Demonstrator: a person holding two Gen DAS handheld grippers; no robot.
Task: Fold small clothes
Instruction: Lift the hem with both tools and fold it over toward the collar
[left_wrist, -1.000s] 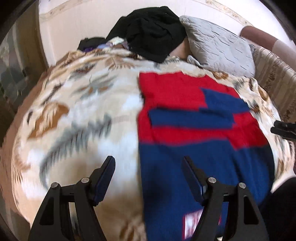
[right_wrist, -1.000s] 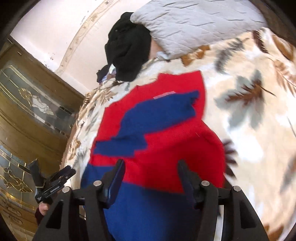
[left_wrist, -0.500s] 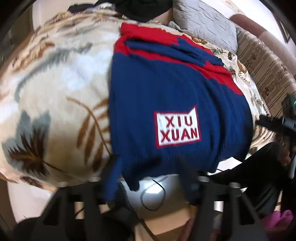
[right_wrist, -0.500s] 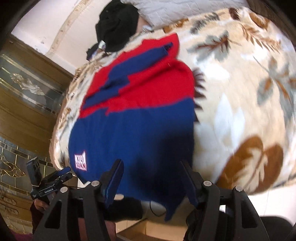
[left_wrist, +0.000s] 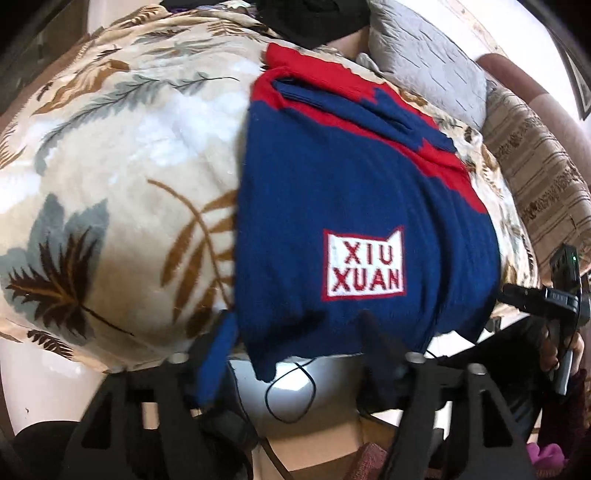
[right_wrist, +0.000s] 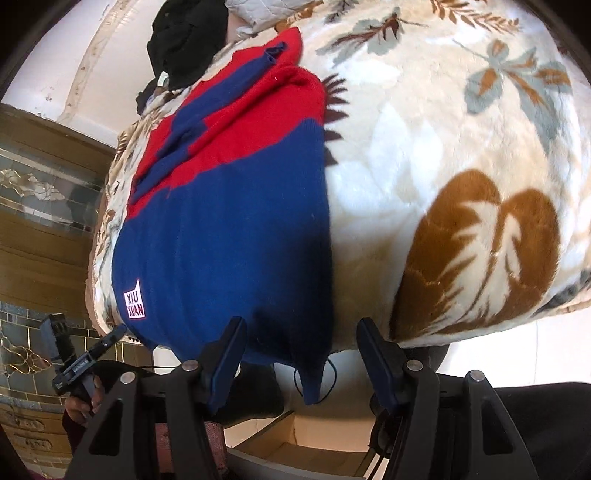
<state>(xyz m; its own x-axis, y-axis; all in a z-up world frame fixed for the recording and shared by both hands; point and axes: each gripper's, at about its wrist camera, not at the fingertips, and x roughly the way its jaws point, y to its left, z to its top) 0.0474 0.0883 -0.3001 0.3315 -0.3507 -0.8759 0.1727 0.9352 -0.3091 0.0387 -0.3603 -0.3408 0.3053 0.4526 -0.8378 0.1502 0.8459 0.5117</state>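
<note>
Left gripper (left_wrist: 295, 354) jaws opening around sweater (left_wrist: 351, 192) hem corner, not pinching. Right gripper (right_wrist: 299, 354) agape at opposite corner. Sweater flat on leaf-print blanket (left_wrist: 110, 166), hem overhanging.

Sweater (left_wrist: 332, 192) laid flat on blanket (left_wrist: 122, 155), its hem hung over the blanket's near edge. Sleeves folded across the sweater's far part. Label patch (left_wrist: 364, 264) set near the hem. Pillow (left_wrist: 428, 62) placed behind the sweater, dark garment pile (left_wrist: 314, 18) to its left. Striped cushion (left_wrist: 535, 177) found to the right.
</note>
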